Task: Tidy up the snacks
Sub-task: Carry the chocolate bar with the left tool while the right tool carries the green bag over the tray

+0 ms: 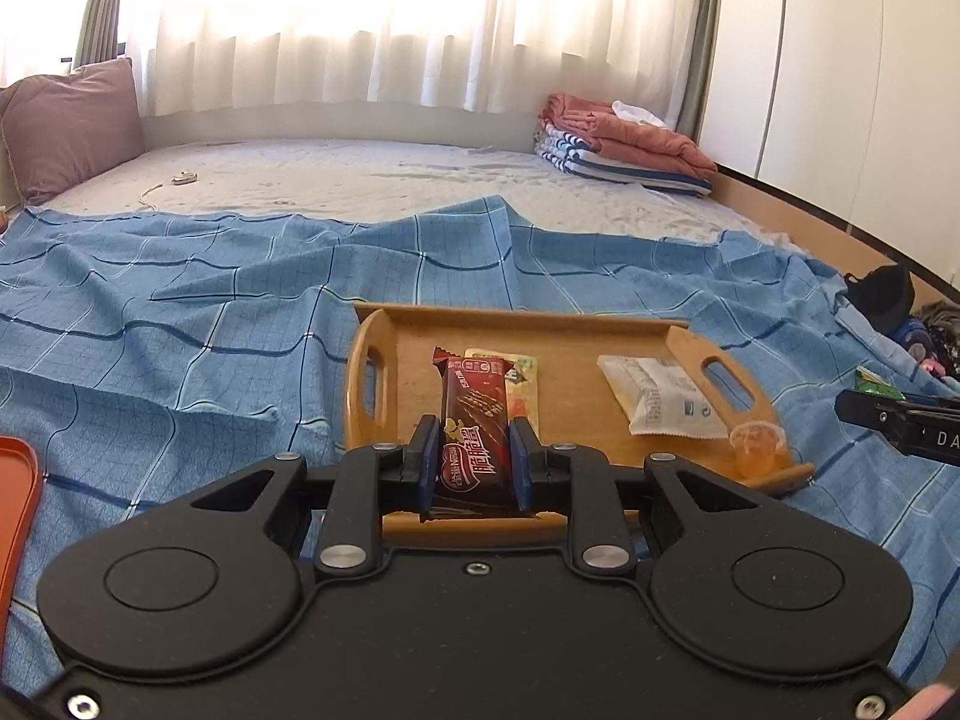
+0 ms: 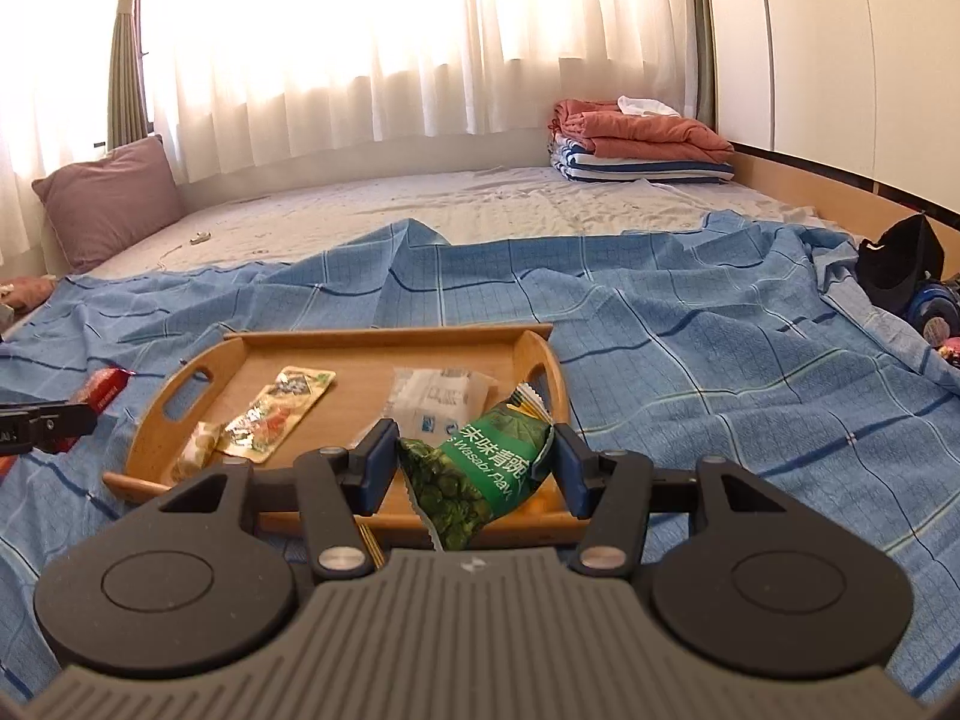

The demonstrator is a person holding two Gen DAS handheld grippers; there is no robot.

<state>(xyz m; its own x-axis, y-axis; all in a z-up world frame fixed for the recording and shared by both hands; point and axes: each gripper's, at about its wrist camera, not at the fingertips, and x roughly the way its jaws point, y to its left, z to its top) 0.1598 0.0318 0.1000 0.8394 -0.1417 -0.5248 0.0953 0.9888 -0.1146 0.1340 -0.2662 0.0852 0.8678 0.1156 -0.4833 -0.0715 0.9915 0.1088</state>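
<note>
A wooden tray [image 1: 384, 372] [image 2: 240, 354] with cut-out handles lies on a blue checked sheet. My left gripper [image 1: 474, 450] is shut on a dark red chocolate bar [image 1: 471, 420], held over the tray's near edge. My right gripper [image 2: 474, 462] is shut on a green wasabi pea packet [image 2: 480, 474], held over the tray's near right corner. In the tray lie a flat yellow-green sachet [image 2: 279, 414], a white packet [image 1: 660, 396] [image 2: 438, 396] and a small orange jelly cup [image 1: 756, 447]. The left gripper and its red bar show at the left edge of the right wrist view [image 2: 90, 402].
The blue sheet [image 1: 180, 324] covers the near part of a bed. An orange lid [image 1: 18, 504] lies at the far left. Folded blankets [image 1: 618, 144] sit at the back right, a mauve pillow [image 1: 72, 120] at the back left. A black cap and clothes [image 2: 900, 276] lie at the right.
</note>
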